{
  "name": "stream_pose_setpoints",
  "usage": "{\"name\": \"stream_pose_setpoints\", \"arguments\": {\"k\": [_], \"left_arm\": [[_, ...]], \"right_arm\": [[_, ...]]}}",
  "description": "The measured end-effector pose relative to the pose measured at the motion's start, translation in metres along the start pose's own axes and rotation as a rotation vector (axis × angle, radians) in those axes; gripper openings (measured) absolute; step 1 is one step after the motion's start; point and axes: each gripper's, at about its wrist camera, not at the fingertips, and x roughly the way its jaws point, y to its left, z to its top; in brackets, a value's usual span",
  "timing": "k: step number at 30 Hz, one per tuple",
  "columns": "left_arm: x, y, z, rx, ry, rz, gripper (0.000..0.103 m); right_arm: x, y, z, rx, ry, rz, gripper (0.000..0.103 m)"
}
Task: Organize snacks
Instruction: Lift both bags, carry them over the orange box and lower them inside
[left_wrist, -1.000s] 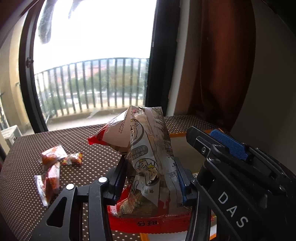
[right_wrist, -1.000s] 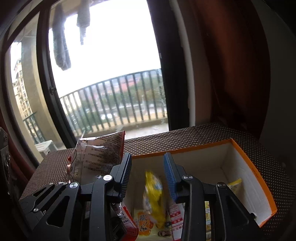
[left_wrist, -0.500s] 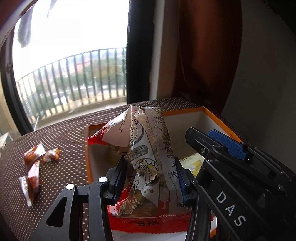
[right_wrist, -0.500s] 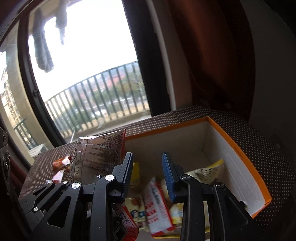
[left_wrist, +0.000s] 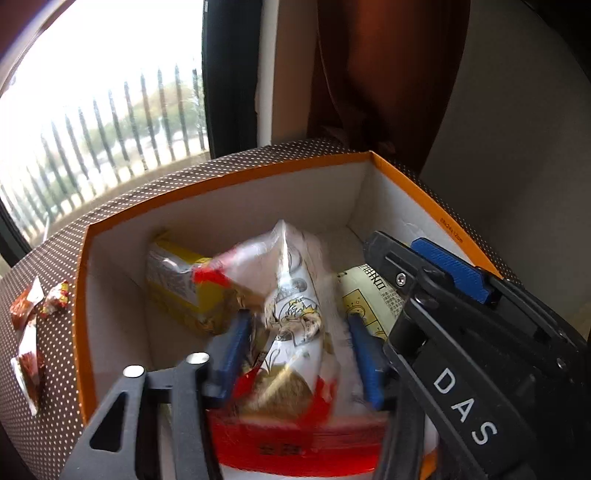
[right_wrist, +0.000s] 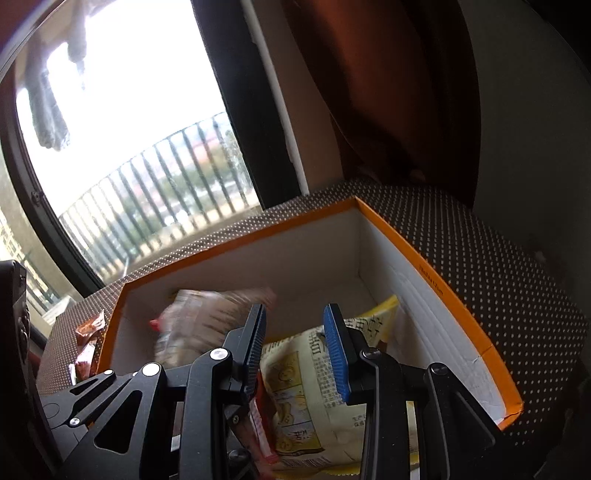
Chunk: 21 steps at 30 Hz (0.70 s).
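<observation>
left gripper (left_wrist: 295, 354) jaws just opened over the orange box (left_wrist: 221, 177), red-white snack bag (left_wrist: 295, 314) loose between them inside it; right gripper (right_wrist: 297, 350) spread, empty, above the yellow pack (right_wrist: 306, 387)

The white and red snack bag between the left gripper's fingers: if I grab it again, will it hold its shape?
Probably not. The white and red snack bag is creased, crumpled film, so it likely flops and folds. It looks puffy, so probably light. The left gripper has just been opening; its pads look clear of the bag, which seems to be dropping into the orange box.
</observation>
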Motion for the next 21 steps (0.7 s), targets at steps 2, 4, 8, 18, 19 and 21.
{"name": "stream_pose_setpoints", "arguments": {"k": [2, 4, 8, 18, 19, 21], "left_arm": [[0.002, -0.004, 0.0, 0.013, 0.012, 0.034, 0.086], [0.002, -0.007, -0.001, 0.014, 0.007, 0.045, 0.087], [-0.003, -0.009, -0.005, 0.012, -0.001, 0.051, 0.087], [-0.035, -0.01, -0.018, 0.034, -0.095, 0.091, 0.087], [-0.038, -0.009, -0.02, 0.032, -0.103, 0.092, 0.087], [-0.046, -0.008, -0.024, 0.027, -0.113, 0.093, 0.087]], "right_arm": [[0.003, -0.004, 0.0, 0.012, 0.016, -0.023, 0.038], [0.004, -0.005, -0.001, 0.013, 0.026, -0.04, 0.044], [0.006, -0.009, -0.005, 0.039, 0.038, -0.028, 0.07], [-0.01, 0.004, -0.011, 0.009, 0.023, 0.003, 0.086], [-0.013, 0.007, -0.011, 0.006, 0.019, 0.005, 0.087], [-0.019, 0.012, -0.012, -0.003, 0.01, 0.007, 0.088]]}}
